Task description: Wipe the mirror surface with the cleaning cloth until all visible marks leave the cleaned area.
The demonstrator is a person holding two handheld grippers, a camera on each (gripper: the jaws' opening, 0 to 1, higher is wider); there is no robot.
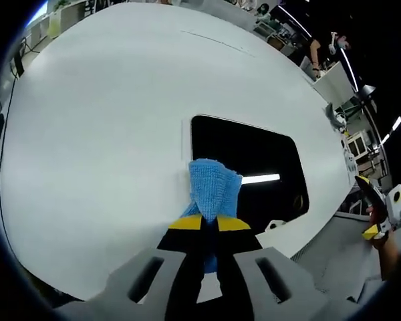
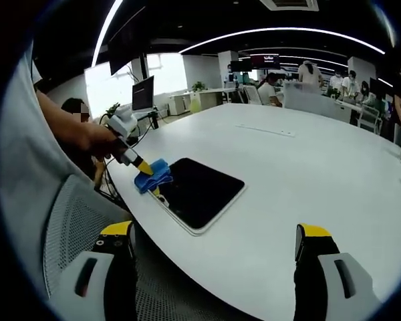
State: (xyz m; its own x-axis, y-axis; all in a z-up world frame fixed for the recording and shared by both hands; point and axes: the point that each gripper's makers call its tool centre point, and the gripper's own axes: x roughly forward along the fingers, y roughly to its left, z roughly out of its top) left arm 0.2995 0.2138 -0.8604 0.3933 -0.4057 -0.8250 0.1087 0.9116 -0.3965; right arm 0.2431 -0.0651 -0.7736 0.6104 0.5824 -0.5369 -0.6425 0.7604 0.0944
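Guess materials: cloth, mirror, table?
Cleaning cloth: blue knit or microfibre by its ribbed, fuzzy texture, pinched in the left gripper. Mirror: glossy dark glass-like slab, reflecting a ceiling light strip, with a thin pale rim. Table: smooth matte white, probably laminate; cannot tell for sure.

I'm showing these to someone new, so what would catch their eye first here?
First the bright blue cleaning cloth, pinched in the left claw and pressed on the near edge of the dark mirror. The mirror lies flat on a big white table, reflecting a ceiling light. The right claw is open, off the table edge above a mesh chair.
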